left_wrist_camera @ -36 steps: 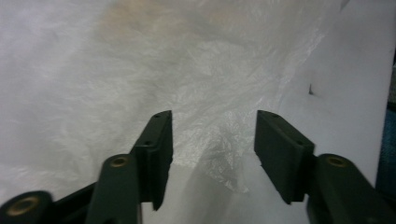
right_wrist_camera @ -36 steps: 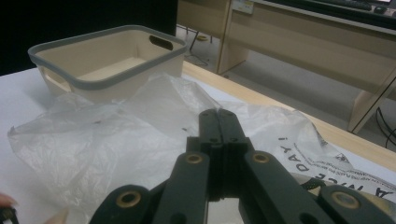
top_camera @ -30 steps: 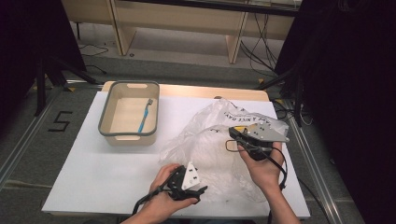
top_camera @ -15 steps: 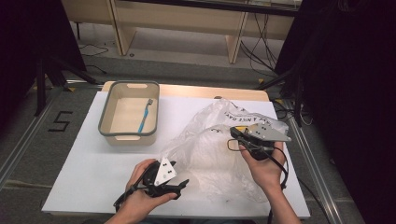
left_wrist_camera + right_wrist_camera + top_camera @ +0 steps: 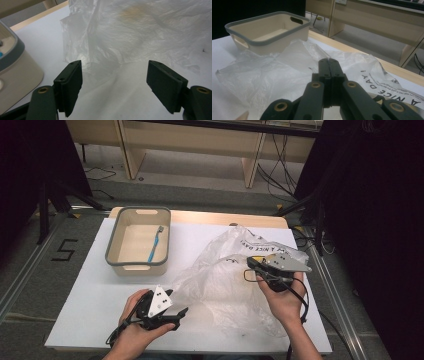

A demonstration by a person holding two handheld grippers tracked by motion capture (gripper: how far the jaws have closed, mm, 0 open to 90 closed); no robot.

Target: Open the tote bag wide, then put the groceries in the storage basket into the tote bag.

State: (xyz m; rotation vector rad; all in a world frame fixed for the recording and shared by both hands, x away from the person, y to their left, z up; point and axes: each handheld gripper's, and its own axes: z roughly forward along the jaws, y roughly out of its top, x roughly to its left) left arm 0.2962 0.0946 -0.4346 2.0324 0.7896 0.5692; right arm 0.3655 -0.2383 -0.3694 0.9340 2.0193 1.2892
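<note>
A crumpled clear plastic bag (image 5: 220, 285) with printed lettering lies on the white table, right of middle. My right gripper (image 5: 250, 264) is shut at the bag's raised upper edge and holds the film up; in the right gripper view its jaws (image 5: 328, 62) are pressed together, with the bag (image 5: 262, 75) spread around them. My left gripper (image 5: 180, 316) sits near the front edge, pointing right at the bag's lower left corner. Its jaws have just been opening. They stand wide (image 5: 115, 85) with nothing between them, the bag (image 5: 140, 32) a short way ahead.
A beige basket with a grey rim (image 5: 137, 265) stands at the table's back left with a blue toothbrush (image 5: 155, 245) inside. The basket's corner (image 5: 15, 72) shows at the left of the left gripper view. Wooden furniture and cables lie beyond the far edge.
My left hand has drawn the gripper leftward along the front edge, away from the bag. The right hand and the bag's held edge have stayed put.
</note>
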